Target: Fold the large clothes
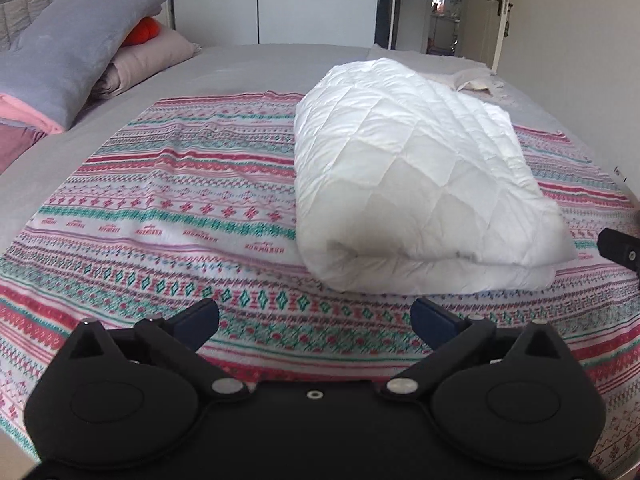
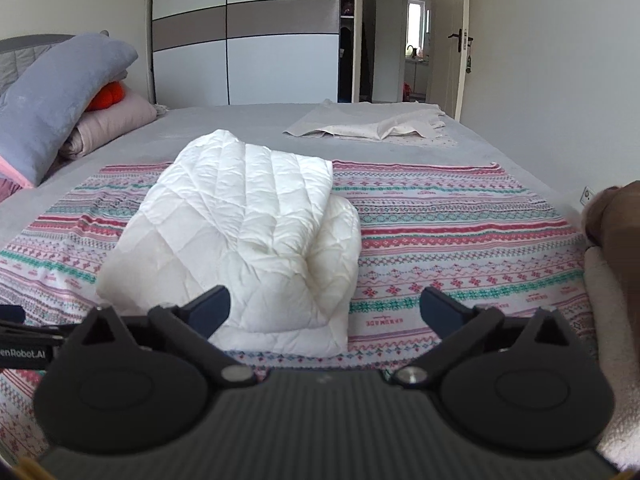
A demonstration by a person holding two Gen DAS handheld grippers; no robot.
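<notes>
On the bed point(image 1: 248, 60), at the left, we see a grey pillow point(image 1: 76, 40) over folded bedding, apart from our work. Our left gripper point(image 1: 316, 320) hangs wide, nothing between its fingers, above the striped sheet point(image 1: 180, 208). Just ahead lies the white quilt point(image 1: 400, 168), folded into a thick bundle on that sheet. Our right gripper point(image 2: 324, 308) is also spread wide and empty, the quilt's near end just past its left finger. We judge the quilt done and let go. At the far right lies a pale cloth point(image 2: 372, 126), loosely flat; it and the sheet may be what is left to fold.
</notes>
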